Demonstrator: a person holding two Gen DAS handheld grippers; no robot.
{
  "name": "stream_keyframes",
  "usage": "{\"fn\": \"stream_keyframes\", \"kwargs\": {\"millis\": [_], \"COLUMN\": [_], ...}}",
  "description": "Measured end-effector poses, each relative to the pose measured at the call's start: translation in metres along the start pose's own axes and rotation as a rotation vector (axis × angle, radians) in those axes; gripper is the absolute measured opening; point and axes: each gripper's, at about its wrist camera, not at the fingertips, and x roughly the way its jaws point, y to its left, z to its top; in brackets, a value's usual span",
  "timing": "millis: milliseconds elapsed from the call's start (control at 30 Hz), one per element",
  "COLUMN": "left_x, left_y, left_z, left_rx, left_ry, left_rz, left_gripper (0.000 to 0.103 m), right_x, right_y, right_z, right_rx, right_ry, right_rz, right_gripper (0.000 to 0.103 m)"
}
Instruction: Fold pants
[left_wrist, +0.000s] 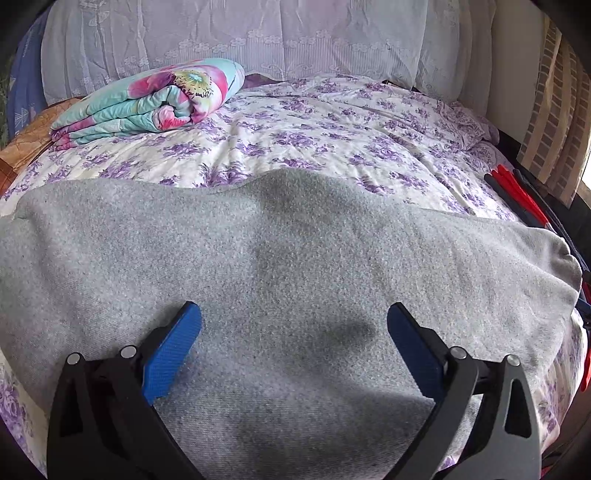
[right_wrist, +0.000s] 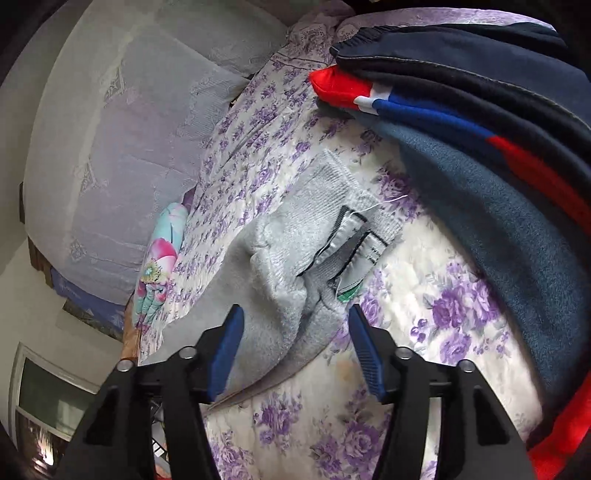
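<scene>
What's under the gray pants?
The gray pants lie spread on the purple-flowered bedsheet, which shows all around them. Whatever lies directly beneath the fabric is covered, so nothing else can be seen there.

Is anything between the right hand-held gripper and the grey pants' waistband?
Nothing visible. The right hand-held gripper is open, right over the grey pants; the stack of folded clothes lies off to the side.

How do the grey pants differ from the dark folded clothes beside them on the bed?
The grey pants are plain light grey; the dark clothes are navy with red and blue parts. The pants lie spread out as one garment; the dark clothes sit stacked in layers. Both rest on the floral bedspread.
</scene>
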Motion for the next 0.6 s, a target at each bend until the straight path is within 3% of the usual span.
{"fn": "stream_keyframes", "kwargs": {"millis": [200,333,400,500,567,600], "left_x": [0.001,0.001,0.001,-0.001,-0.003,-0.005], "left_y": [-0.001,-0.002,-0.003,-0.003,-0.003,-0.004], "left_z": [0.0,0.0,0.0,-0.001,-0.001,-0.002], "left_rx": [0.006,0.009,0.011,0.012,0.009,0.009], "left_ry": [0.005,0.008,0.009,0.002,-0.005,-0.013], "left_rz": [0.01,0.016,0.019,0.021,0.022,0.024], "left_gripper": [0.098,0.098,0.098,0.098,0.098,0.098], "right_x": [0.01,0.038,0.039,0.011,0.004,0.008], "right_y": [-0.03,-0.019,-0.004,0.04,0.036,0.026], "right_z": [0.009,0.026,0.034,0.047,0.051,0.05], "right_rx": [0.153,0.089,0.033,-0.191,-0.189,-0.185], "right_ry": [-0.006,-0.05,-0.08,-0.165,-0.156,-0.135], "right_rz": [0.09,0.091,0.116,0.163,0.163,0.11], "right_gripper": [0.066,0.068,0.024,0.022,0.022,0.023]}}
